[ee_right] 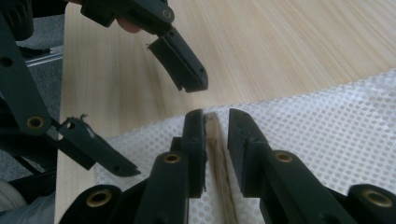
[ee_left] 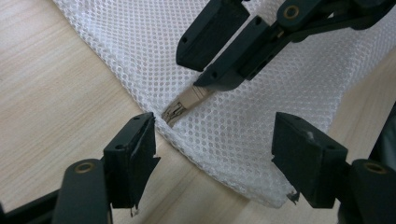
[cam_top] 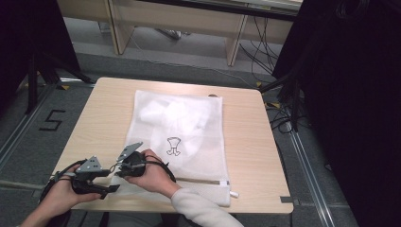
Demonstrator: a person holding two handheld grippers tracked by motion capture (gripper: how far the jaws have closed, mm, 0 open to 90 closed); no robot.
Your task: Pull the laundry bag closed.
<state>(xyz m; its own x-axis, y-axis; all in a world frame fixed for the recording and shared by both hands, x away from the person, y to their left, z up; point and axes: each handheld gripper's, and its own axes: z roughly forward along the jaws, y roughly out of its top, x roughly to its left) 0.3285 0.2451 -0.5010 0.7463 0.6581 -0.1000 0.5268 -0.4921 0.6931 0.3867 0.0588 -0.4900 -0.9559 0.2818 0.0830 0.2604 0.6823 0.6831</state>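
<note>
Zipping step on the mesh bag (cam_top: 182, 142), which lies flat on the worktop (cam_top: 246, 156). Right tool (ee_right: 216, 122) nearly together around the zip pull (ee_left: 182, 106), pads not clearly pressing. Left tool (ee_left: 212, 154) apart over the bag corner. Next: pinch the pull, left tool pins the corner.

The mesh bag (cam_top: 189, 137) lies flat on the desk (cam_top: 99, 118), reaching from near the far edge to the near edge. Both grippers are at the bag's near left corner: the left gripper (cam_top: 109, 184) outside it, the right gripper (cam_top: 118, 168) just behind, over the zipper pull (ee_left: 184, 103)
</note>
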